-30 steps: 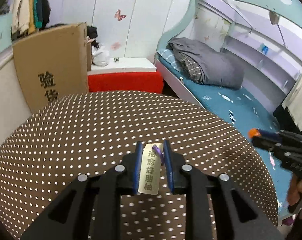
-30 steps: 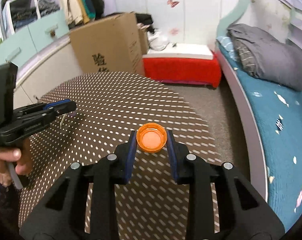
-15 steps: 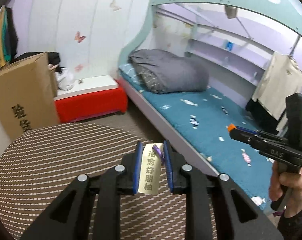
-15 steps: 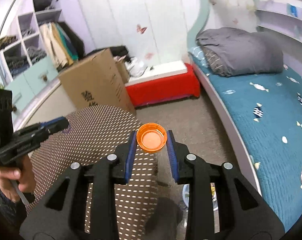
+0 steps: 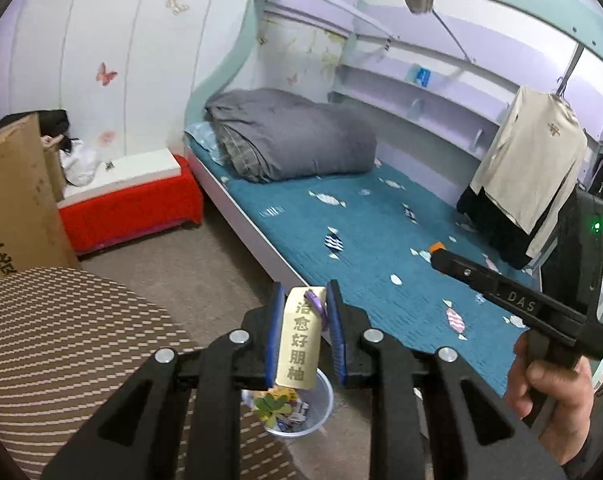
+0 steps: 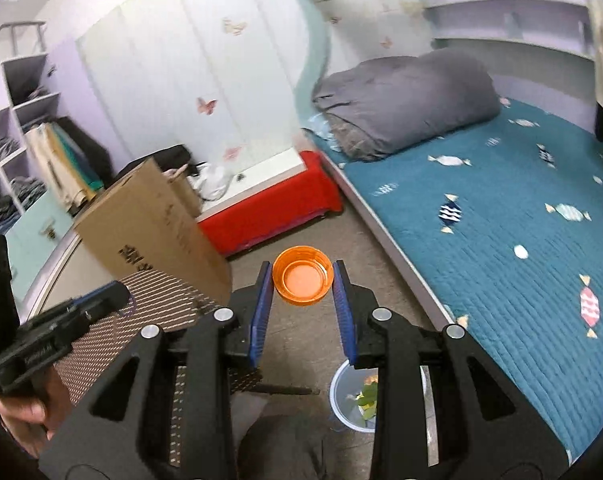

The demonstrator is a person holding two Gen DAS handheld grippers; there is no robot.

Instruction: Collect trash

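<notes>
Here the matter that decides the coming drop is where the small trash bin sits relative to each load, and it sits low on the floor, below and just ahead of both tools. The left gripper is clamped on a cream paper tag with printed characters and a purple loop at its top; the tag's long axis runs down between the 2 blue pads, and its lower end hangs, in the left wrist view, directly over the bin's open mouth, where scraps already lie. The right gripper is pinching an orange bottle cap, hollow side toward the camera, held by its rim between the fingertips. In the right wrist view the bin appears lower and to the right of the cap, partly hidden behind the right finger, so that load looks less squarely lined up. I judge the left hand the nearer to a clean release, since its tag points straight down at the opening; the right would likely need to shift toward the bin before letting go. The dotted round table lies off to the left and the teal bed to the right, both clear of the drop path.
</notes>
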